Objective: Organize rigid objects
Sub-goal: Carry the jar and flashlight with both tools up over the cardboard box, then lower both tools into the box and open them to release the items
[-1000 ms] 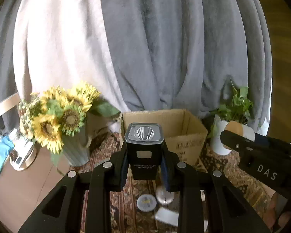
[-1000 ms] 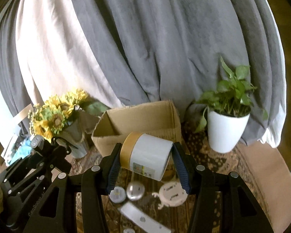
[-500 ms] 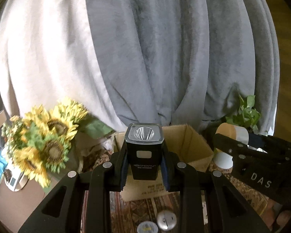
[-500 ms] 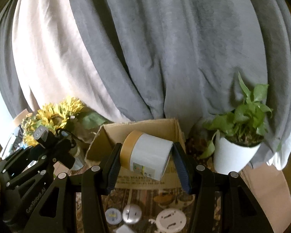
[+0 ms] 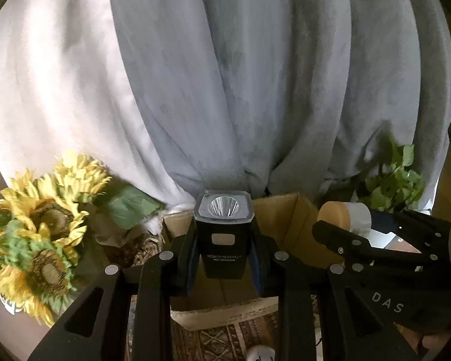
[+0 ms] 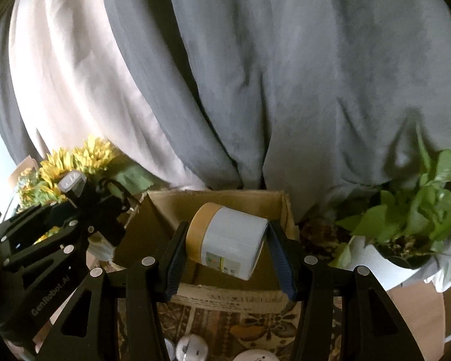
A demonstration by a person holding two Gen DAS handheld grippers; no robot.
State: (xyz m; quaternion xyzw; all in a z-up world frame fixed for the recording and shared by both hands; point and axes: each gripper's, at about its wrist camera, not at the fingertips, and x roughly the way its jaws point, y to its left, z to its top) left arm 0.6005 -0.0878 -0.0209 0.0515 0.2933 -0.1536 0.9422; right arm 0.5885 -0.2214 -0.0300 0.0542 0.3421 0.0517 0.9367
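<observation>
- Soft daylight glows through the pale curtain (image 5: 60, 96) at the left.
- Sunflowers (image 5: 42, 228) smeared with motion blur.
- Fisheye bends edges; corners go black.
- Foreground sits shadowed.

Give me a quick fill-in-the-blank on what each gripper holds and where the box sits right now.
1. The left gripper is shut on a black ____.
2. The right gripper clamps a white jar with a ____ lid.
3. The cardboard box stands between the sunflowers and a potted ____.

Missing words: flashlight; yellow; plant

Grey drape (image 6: 285, 75) and pale drape (image 5: 45, 90) hang behind a patterned rug (image 6: 255, 331), softly daylit.
</observation>
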